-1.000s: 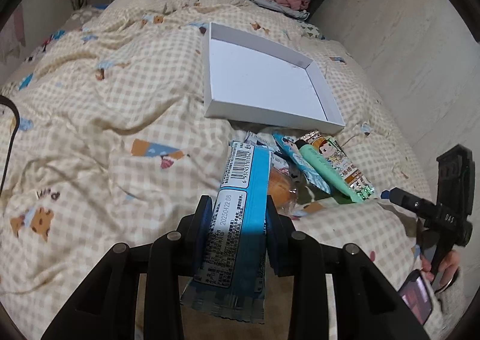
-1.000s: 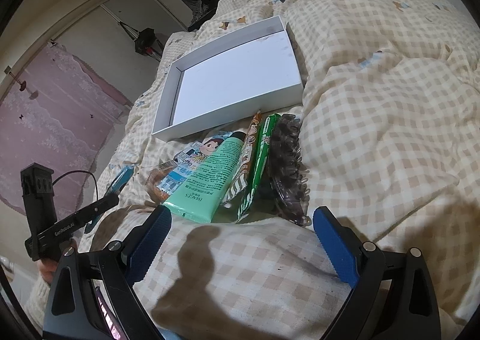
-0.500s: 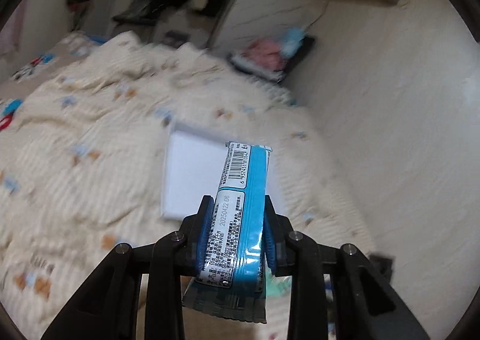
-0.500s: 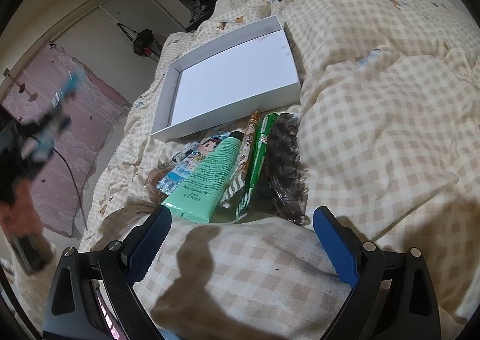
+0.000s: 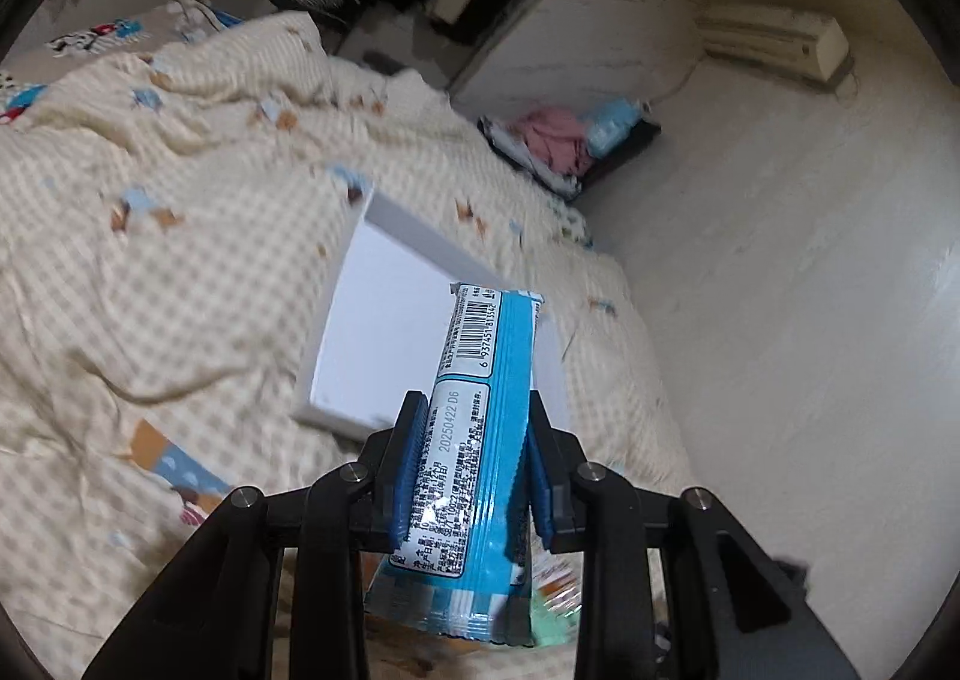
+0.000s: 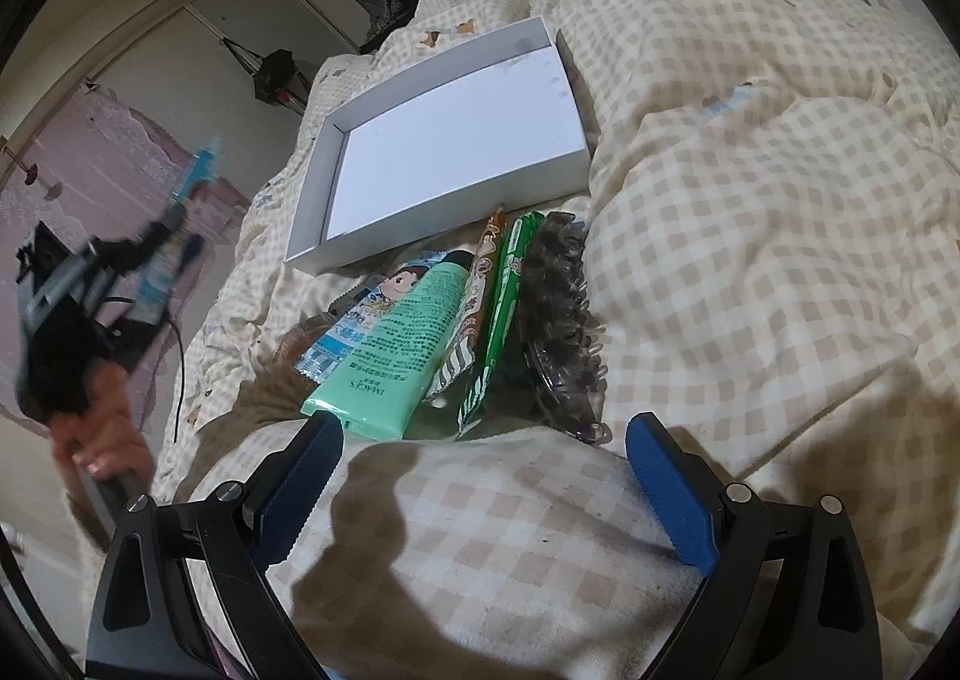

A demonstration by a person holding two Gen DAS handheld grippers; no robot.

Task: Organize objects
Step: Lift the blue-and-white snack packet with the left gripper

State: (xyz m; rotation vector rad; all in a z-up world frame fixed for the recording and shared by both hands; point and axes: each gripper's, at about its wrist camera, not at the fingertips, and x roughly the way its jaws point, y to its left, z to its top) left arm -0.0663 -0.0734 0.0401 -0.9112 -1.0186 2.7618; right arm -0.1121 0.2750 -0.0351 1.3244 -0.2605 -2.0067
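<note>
My left gripper (image 5: 474,434) is shut on a blue snack packet (image 5: 477,422), held in the air in front of the white shallow box (image 5: 384,320) on the bed. In the right wrist view the same gripper (image 6: 180,224) shows blurred at the left with the packet, a hand under it. My right gripper (image 6: 480,476) stands open and bare over the checked blanket. Just beyond it lie a mint-green tube (image 6: 402,344), a green stick packet (image 6: 498,314), a brown-striped packet (image 6: 480,272), a cartoon-printed packet (image 6: 360,314) and a dark hair claw clip (image 6: 558,314), all beside the white box (image 6: 456,140).
The checked blanket (image 6: 750,200) is rumpled into high folds at the right. A wall (image 5: 780,290) runs along the bed's far side. Clothes (image 5: 552,140) are piled by the head end. A black cable (image 6: 177,374) hangs over the bed's left edge.
My left gripper has lifted and tilted up with the blue packet, away from the pile and toward the white box. The right gripper has kept still.
</note>
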